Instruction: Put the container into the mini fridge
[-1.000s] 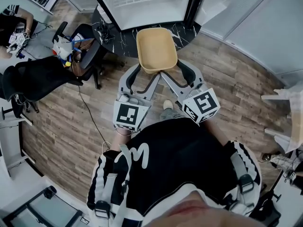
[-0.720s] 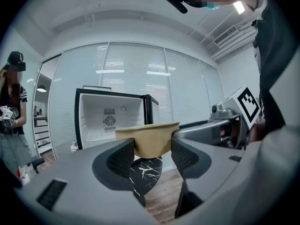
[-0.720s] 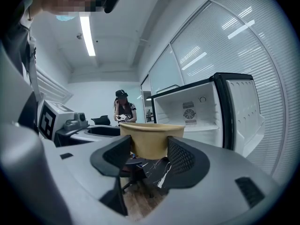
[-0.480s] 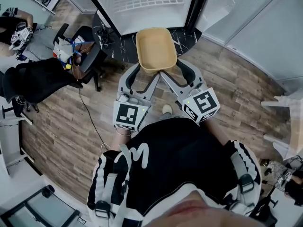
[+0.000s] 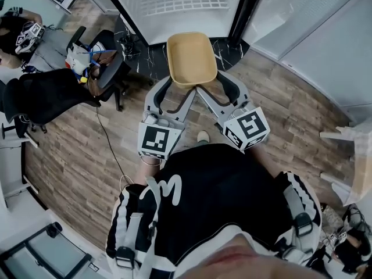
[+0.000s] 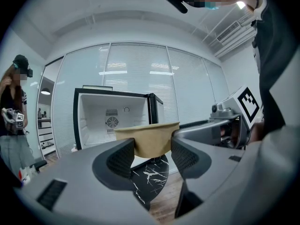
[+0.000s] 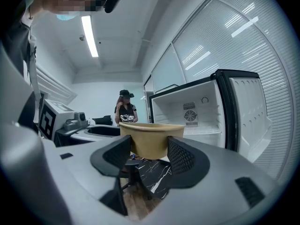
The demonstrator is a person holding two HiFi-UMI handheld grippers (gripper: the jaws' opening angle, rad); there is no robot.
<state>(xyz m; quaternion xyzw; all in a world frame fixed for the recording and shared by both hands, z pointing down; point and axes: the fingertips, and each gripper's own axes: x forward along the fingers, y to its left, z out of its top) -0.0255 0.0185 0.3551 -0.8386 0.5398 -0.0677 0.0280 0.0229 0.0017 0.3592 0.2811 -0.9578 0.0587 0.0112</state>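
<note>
Head camera looked steeply down; both gripper cameras peered close along their jaws, all three sharing the container [image 5: 192, 57] and open mini fridge [image 5: 180, 7].

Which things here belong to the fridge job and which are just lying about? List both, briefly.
Job: container, held by left gripper and right gripper; open mini fridge.
Lying about: office chairs, floor cable.

Bright, even; fisheye edges seemingly soft.
</note>
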